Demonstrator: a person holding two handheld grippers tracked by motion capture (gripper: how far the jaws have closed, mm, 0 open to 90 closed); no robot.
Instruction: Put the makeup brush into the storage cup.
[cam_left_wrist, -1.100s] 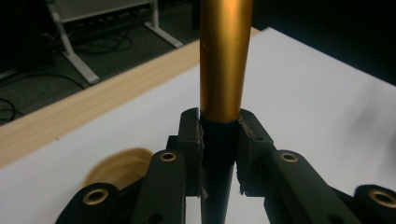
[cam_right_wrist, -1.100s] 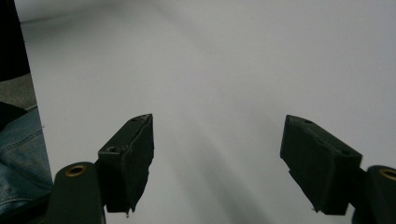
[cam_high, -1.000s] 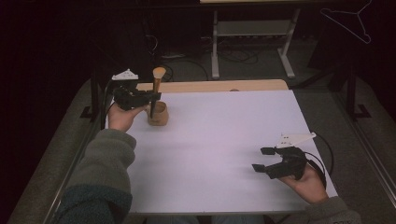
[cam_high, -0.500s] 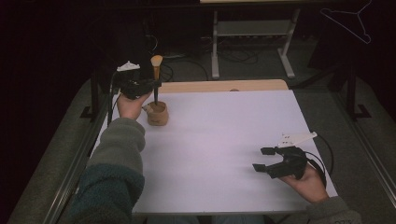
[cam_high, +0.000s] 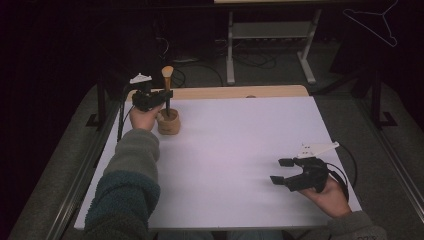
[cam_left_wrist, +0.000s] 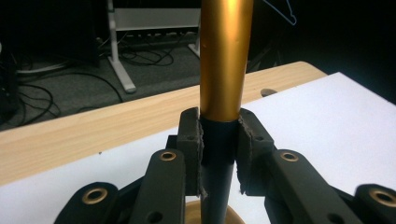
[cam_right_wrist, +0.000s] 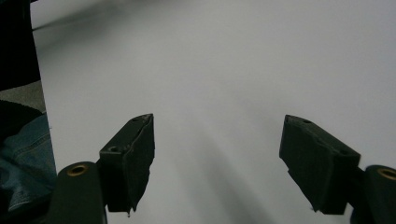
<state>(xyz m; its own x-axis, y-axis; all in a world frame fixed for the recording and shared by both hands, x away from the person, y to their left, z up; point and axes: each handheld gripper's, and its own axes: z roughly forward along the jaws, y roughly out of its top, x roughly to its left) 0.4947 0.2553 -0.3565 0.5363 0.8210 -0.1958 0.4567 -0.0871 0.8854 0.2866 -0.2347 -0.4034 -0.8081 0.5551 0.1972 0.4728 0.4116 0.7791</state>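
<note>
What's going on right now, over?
Left gripper shut on brush, upright over wooden cup. Right gripper open, holding nothing. Nothing in the way.

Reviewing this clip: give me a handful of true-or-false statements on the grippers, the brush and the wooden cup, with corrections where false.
1. The left gripper is clamped on the brush. True.
2. The brush lies flat on the white table. False: it stands upright, its lower end in the wooden cup.
3. The right gripper has its jaws open with nothing between them. True.
4. The right gripper rests beside the cup. False: it sits at the near right of the table, far from the cup.
5. The brush handle is gold above the jaws. True.
</note>
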